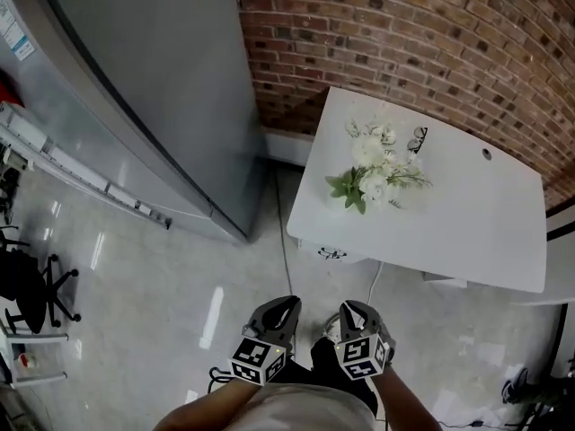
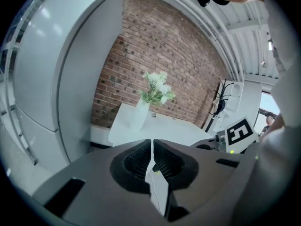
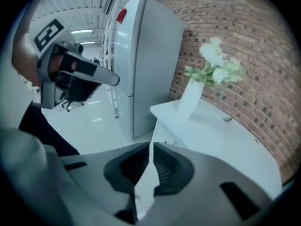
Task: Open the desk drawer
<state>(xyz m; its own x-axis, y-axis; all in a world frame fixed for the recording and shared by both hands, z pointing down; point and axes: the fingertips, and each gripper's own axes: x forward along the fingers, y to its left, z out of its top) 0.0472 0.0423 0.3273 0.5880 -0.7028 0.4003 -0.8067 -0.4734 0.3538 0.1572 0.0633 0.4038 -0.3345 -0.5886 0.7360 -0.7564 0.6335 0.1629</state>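
Both grippers are down low in front of the person, side by side and pointing toward the white desk [image 1: 467,214], well short of it and touching nothing. The left gripper [image 1: 286,305] has its jaws pressed together with just a hairline slit between the pads, and nothing in there. Same deal for the right gripper [image 1: 352,307]: jaws together, empty. The desk drawer [image 1: 337,254] sits under the desk's near edge, the side facing the grippers. You can see its white front with a small dark bit on it, and it looks flush under the top, so not pulled out. There's open glossy floor [image 1: 180,285] between the gripper tips and that front. On the desk there's a white vase of white flowers [image 1: 373,173] standing upright near the drawer end, and the desk backs onto a brick wall [image 1: 404,34]. A big grey fridge [image 1: 153,88] stands to the left of the desk with a narrow gap between them, and a black office chair [image 1: 31,285] is way off at the left edge of the head view.
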